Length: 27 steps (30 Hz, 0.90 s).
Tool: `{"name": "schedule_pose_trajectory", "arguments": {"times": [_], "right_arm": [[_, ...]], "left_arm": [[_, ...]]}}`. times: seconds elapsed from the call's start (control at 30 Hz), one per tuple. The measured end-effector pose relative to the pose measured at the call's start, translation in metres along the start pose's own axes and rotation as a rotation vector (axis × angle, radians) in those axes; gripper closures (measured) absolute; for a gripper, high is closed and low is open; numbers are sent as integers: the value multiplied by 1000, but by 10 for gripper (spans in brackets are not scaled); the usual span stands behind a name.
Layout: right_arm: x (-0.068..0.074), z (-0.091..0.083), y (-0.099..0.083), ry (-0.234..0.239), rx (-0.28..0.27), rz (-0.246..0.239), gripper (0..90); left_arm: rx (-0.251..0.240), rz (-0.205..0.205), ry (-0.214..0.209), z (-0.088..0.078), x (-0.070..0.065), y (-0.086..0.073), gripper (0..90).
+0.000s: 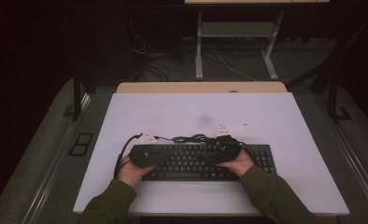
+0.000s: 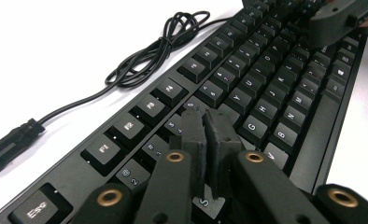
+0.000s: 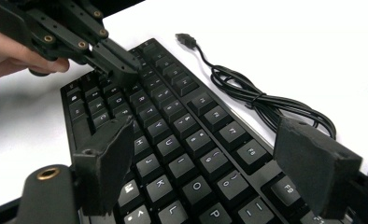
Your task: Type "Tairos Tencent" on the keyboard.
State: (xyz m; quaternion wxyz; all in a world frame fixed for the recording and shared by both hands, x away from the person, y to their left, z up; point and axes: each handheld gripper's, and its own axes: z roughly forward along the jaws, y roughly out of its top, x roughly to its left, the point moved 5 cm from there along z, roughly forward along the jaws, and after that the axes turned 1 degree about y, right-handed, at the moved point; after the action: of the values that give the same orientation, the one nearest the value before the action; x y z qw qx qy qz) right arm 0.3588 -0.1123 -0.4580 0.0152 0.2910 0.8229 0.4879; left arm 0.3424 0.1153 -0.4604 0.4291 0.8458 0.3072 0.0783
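Observation:
A black keyboard (image 1: 191,163) (image 2: 266,79) (image 3: 173,126) lies near the front of the white board. Its cable (image 1: 191,138) (image 2: 159,46) (image 3: 261,100) sits coiled just behind it, with the plug (image 3: 186,38) loose on the board. My left gripper (image 1: 149,156) (image 2: 203,116) (image 3: 119,65) is shut with nothing between its jaws. Its tips rest low over the number and letter keys at the keyboard's left end. My right gripper (image 1: 219,153) (image 3: 210,168) hovers over the right-hand letter keys, its jaws wide open and nothing between them. Part of its body (image 2: 341,18) is in the left gripper view.
The white board (image 1: 285,121) covers a wooden table whose edge (image 1: 201,87) shows at the back. Behind it are the metal legs of another desk (image 1: 199,46) and loose cables on the dark floor. Bare board lies behind and to both sides of the keyboard.

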Motion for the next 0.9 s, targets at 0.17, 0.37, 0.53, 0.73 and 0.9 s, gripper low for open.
{"name": "schedule_pose_trajectory", "arguments": {"times": [0.17,0.37,0.53,0.73,0.9], "right_arm": [[3,0,0,18,5,-7,237],[8,2,-1,37,13,-15,339],[15,3,-2,44,23,-27,451],[22,4,-1,51,29,-44,626],[30,10,-5,67,60,-67,738]], "left_arm": [[-18,-23,2,-2,-1,1,764],[-29,-35,12,-4,-2,1,641],[-43,-48,16,-5,-3,2,538],[-49,-50,18,-5,-4,1,437],[-52,-49,26,-5,-4,1,387]]}}
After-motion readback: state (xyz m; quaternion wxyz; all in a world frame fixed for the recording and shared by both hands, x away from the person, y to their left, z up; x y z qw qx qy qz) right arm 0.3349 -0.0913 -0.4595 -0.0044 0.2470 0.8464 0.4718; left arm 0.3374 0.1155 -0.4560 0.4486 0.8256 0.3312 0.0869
